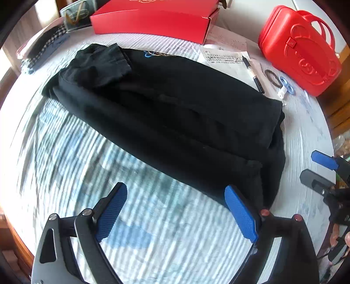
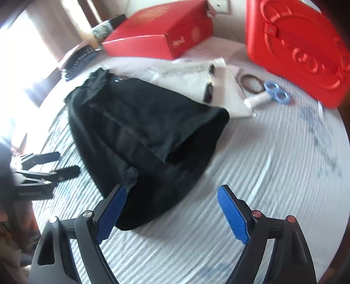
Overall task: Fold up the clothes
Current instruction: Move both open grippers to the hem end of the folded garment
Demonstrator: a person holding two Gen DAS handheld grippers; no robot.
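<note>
A black garment [image 1: 175, 113] lies folded in a long band across the round table's white ribbed cloth [image 1: 153, 229]; a sleeve is laid over its far left end. My left gripper [image 1: 175, 209] hovers open above the bare cloth just in front of the garment's near edge, nothing between its blue pads [image 1: 240, 214]. In the right wrist view the same garment [image 2: 148, 131] runs from far left to centre. My right gripper [image 2: 170, 209] stands open over its near end, the left pad [image 2: 111, 212] beside the cloth, not pressing it. Each gripper shows at the edge of the other's view.
A flat red box [image 1: 153, 19] and a red plastic case [image 1: 299, 48] stand at the table's far side. Papers with a pen [image 1: 253, 74], a hair band and blue-handled scissors [image 2: 275, 94] lie right of the garment. A checked cloth [image 1: 43, 50] lies far left.
</note>
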